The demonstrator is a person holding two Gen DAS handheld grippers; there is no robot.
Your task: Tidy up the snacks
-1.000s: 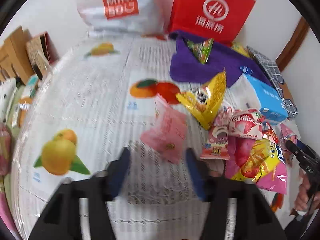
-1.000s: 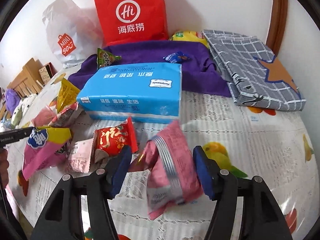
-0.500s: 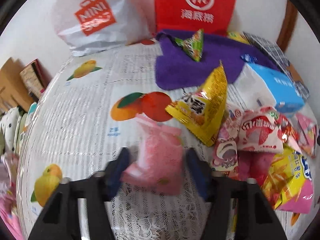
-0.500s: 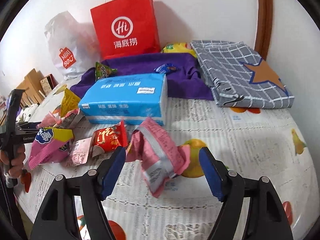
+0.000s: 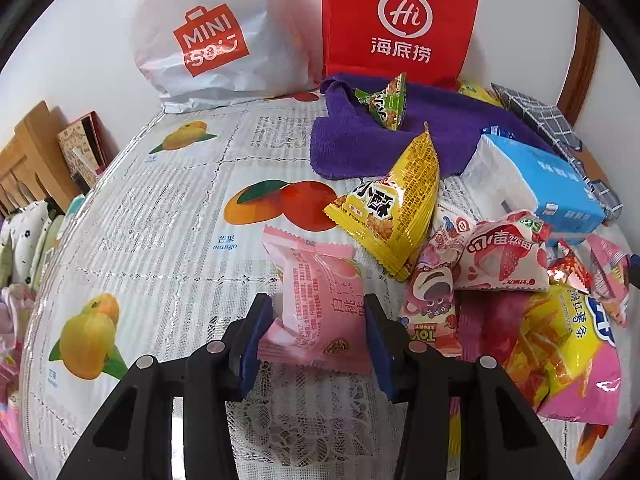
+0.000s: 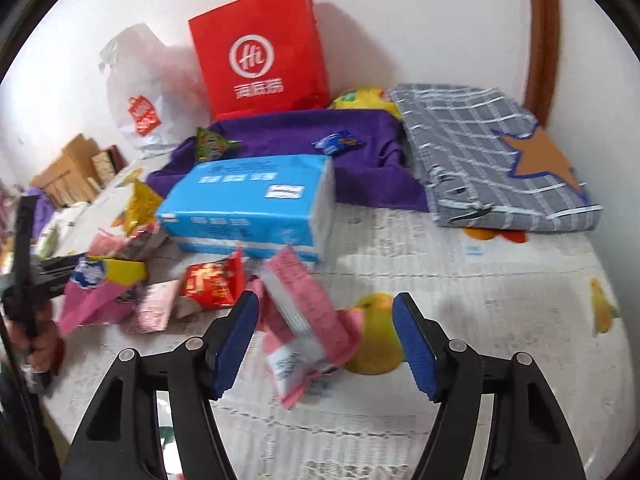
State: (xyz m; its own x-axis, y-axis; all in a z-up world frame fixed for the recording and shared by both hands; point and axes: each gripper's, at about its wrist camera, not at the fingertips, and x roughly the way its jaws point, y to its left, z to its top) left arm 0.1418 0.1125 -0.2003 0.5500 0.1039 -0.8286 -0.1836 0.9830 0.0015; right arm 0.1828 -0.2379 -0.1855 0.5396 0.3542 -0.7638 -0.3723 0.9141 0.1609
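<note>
- Mostly, the bench (image 5: 168, 216) is seen covered by a lace cloth with fruit pictures printed on it.
- At the back, a red paper bag (image 5: 400, 20) and a white plastic bag (image 5: 208, 40) are stood against the wall.
- A purple towel (image 5: 352, 148) is spread out in front of the red bag, and a small green packet (image 5: 386, 102) is laid on it.
- A blue tissue pack (image 6: 252, 204) is set just in front of the towel.
- Beside the tissue pack, a pile of snacks (image 5: 500, 280) is heaped, with a yellow triangle packet (image 5: 394, 212) at its edge.
- A light pink snack packet (image 5: 320, 304) is pinched between the pads of the left claw (image 5: 318, 336), just beside the pile.
- A darker pink packet (image 6: 304, 320) is seen between the fingers of the right claw (image 6: 326, 340); the jaws are closing, and the pads are not yet pressed on it.
</note>
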